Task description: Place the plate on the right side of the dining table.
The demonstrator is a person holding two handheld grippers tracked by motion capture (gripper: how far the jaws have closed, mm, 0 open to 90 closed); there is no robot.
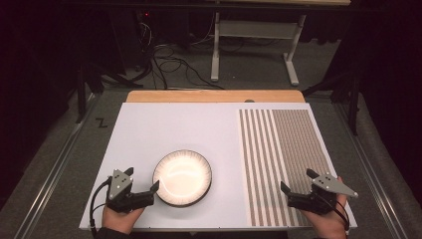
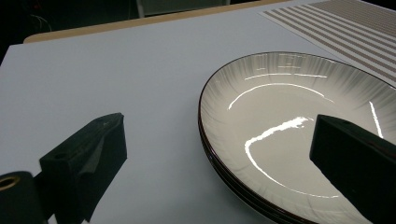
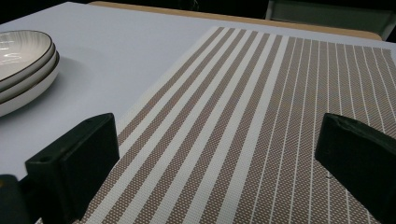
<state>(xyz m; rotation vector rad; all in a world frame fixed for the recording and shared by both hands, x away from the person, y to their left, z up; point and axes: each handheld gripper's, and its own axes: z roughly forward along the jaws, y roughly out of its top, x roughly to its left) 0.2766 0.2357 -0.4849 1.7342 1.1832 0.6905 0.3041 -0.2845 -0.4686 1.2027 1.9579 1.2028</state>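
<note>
My left gripper (image 1: 143,184) has its jaws spread wide and empty, one over the near rim of the stacked plates (image 1: 182,178), whose lower edge is cut off in the left gripper view. My right gripper (image 1: 299,181) gapes equally empty above the striped placemat (image 1: 283,159); how many plates are stacked is hard to make out, and the white tabletop (image 1: 169,129) carries them.

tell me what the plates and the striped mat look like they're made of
Plates: probably glazed ceramic, since the cream surface throws sharp glossy highlights and has a dark rim.
Striped mat: looks like a woven placemat, vinyl or fabric, matte, with a fine dotted weave in brown and white stripes.
</note>
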